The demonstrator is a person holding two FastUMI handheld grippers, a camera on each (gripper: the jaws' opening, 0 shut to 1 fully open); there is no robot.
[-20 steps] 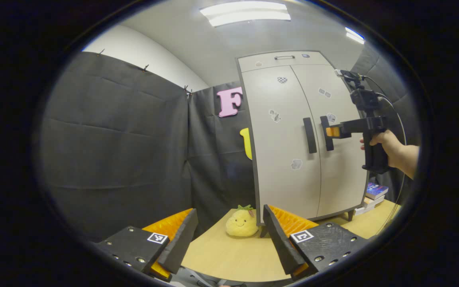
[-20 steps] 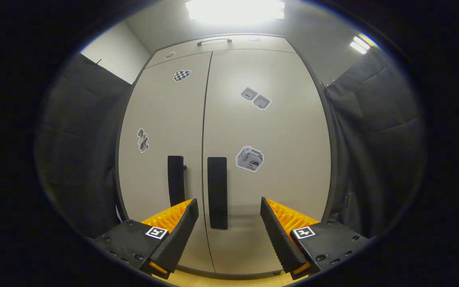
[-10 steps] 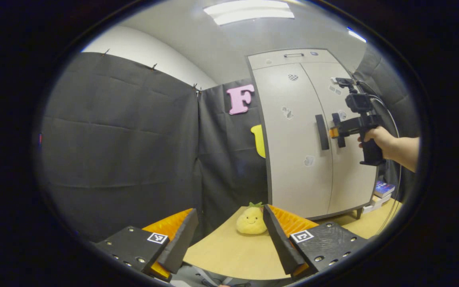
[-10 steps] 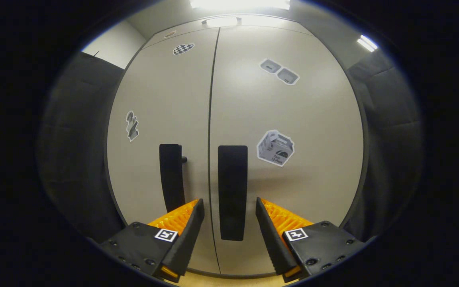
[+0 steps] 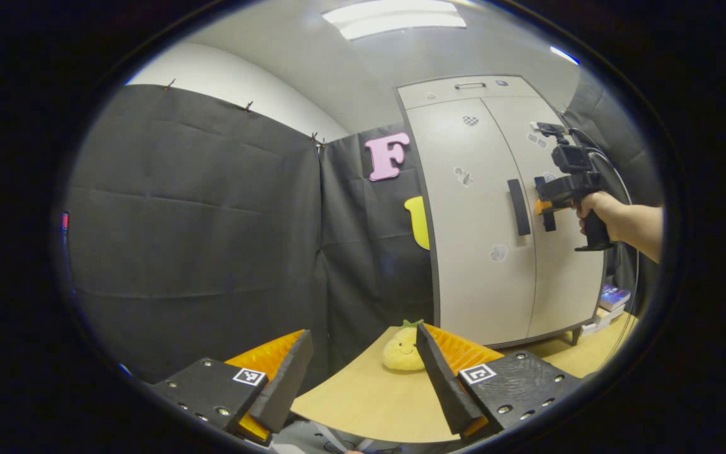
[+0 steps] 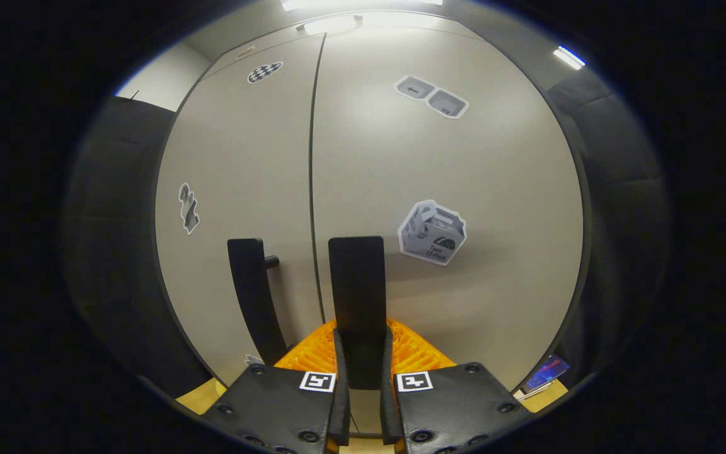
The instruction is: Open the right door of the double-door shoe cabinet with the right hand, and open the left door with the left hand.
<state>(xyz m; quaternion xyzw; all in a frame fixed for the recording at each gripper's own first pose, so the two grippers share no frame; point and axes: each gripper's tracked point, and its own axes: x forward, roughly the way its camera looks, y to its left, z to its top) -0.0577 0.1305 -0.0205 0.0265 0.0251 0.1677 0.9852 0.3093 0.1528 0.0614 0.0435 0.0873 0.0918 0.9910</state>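
Observation:
The pale grey shoe cabinet (image 5: 483,265) stands on the table with both doors flat and closed. In the right gripper view, the right door (image 6: 476,164) carries a dark vertical handle (image 6: 357,284), and my right gripper (image 6: 361,369) is shut on its lower part. The left door's handle (image 6: 251,296) stands just left of the seam, untouched. In the left gripper view, my left gripper (image 5: 363,372) hangs open over the table, far from the cabinet, with nothing between its fingers. A hand (image 5: 599,211) holds the right gripper (image 5: 546,205) at the right door's handle.
A yellow pineapple plush (image 5: 401,349) sits on the wooden table (image 5: 363,403) by the cabinet's left front corner. Books (image 5: 612,296) lie stacked to the right of the cabinet. Black cloth walls close in the booth on the left and behind.
My right gripper moved in and its fingers closed on the right door's handle. The left gripper drifted so the cabinet sits farther right in its view. Both doors stay closed.

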